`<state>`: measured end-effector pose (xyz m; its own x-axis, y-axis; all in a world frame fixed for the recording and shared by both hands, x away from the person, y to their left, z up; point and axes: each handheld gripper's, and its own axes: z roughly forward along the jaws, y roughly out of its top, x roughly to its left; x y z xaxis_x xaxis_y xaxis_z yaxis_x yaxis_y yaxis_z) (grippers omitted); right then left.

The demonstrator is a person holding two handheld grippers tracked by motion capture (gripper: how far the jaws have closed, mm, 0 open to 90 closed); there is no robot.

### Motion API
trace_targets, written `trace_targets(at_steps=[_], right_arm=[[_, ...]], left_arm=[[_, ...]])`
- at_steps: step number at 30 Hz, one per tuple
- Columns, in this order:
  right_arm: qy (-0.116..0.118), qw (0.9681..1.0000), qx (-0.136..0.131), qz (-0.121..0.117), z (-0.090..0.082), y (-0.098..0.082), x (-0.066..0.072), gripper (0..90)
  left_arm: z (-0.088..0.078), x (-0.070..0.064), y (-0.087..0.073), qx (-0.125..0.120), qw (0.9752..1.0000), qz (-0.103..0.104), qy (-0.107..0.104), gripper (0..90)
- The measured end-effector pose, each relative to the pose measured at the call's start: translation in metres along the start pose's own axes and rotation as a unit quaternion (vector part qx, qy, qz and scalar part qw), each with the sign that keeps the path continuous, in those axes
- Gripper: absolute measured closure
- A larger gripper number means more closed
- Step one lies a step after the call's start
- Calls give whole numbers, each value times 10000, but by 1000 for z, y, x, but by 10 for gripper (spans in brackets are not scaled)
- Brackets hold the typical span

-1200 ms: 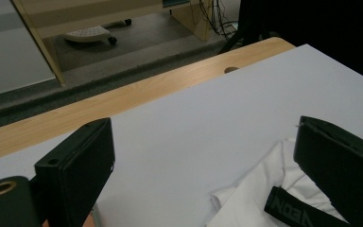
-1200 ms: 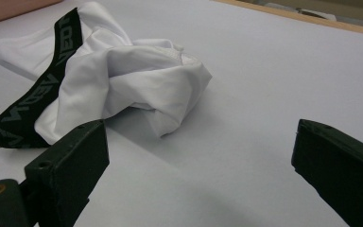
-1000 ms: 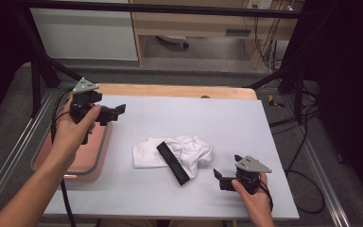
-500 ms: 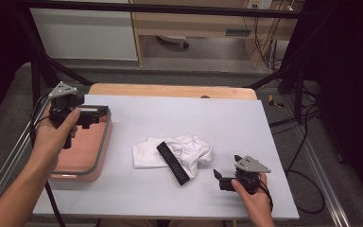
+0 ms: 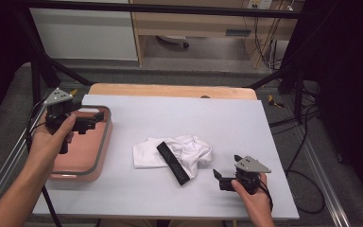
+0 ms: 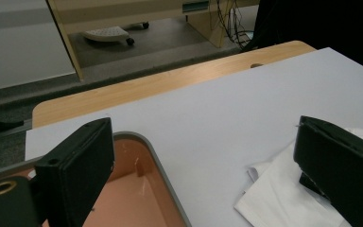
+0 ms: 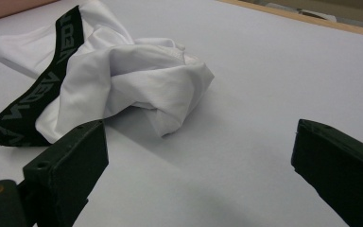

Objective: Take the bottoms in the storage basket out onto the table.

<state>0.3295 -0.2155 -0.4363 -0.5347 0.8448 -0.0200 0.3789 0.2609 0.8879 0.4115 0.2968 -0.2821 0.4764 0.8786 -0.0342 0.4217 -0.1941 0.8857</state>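
Observation:
A crumpled white garment (image 5: 189, 152) with a black lettered waistband (image 5: 172, 163) lies on the white table at centre. My left gripper (image 5: 91, 122) is held above a pink tray (image 5: 82, 153) at the table's left edge, open and empty. The left gripper view has the tray's corner (image 6: 139, 182) below its wide-apart jaws and the garment (image 6: 274, 196) lower right. My right gripper (image 5: 223, 170) rests low near the front edge, just right of the garment, open and empty. In the right gripper view the garment (image 7: 132, 71) and waistband (image 7: 35, 101) lie ahead to the left.
The white sheet (image 5: 208, 118) covers a wooden table whose far edge (image 5: 170, 90) shows bare. Black frame posts stand at both sides, and cables hang at the back right. Bare white surface stretches behind and right of the garment.
My left gripper has moved left and a little nearer, from the tray's far right corner to over the tray. The right gripper and the garment have stayed put.

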Motion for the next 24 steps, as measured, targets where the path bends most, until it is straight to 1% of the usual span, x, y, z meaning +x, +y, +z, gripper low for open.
trace_targets(at_steps=[8,11,13,14,24], right_arm=[[-9,10000,35,15,0,-1,-1,49],[-10,10000,53,15,1,-1,0,49],[-7,10000,55,20,1,-1,0,49],[-4,10000,57,22,1,-1,-1,49],[-8,10000,81,7,1,-1,-1,49]], left_arm=[[3,-7,-14,25,9999,-17,-122,61],[5,-7,-21,15,9999,-74,-113,61],[6,-8,-27,-63,9999,-124,-58,66],[7,-8,-30,-61,9999,-143,-40,66],[10,-10,-51,69,9996,-237,-100,67]])
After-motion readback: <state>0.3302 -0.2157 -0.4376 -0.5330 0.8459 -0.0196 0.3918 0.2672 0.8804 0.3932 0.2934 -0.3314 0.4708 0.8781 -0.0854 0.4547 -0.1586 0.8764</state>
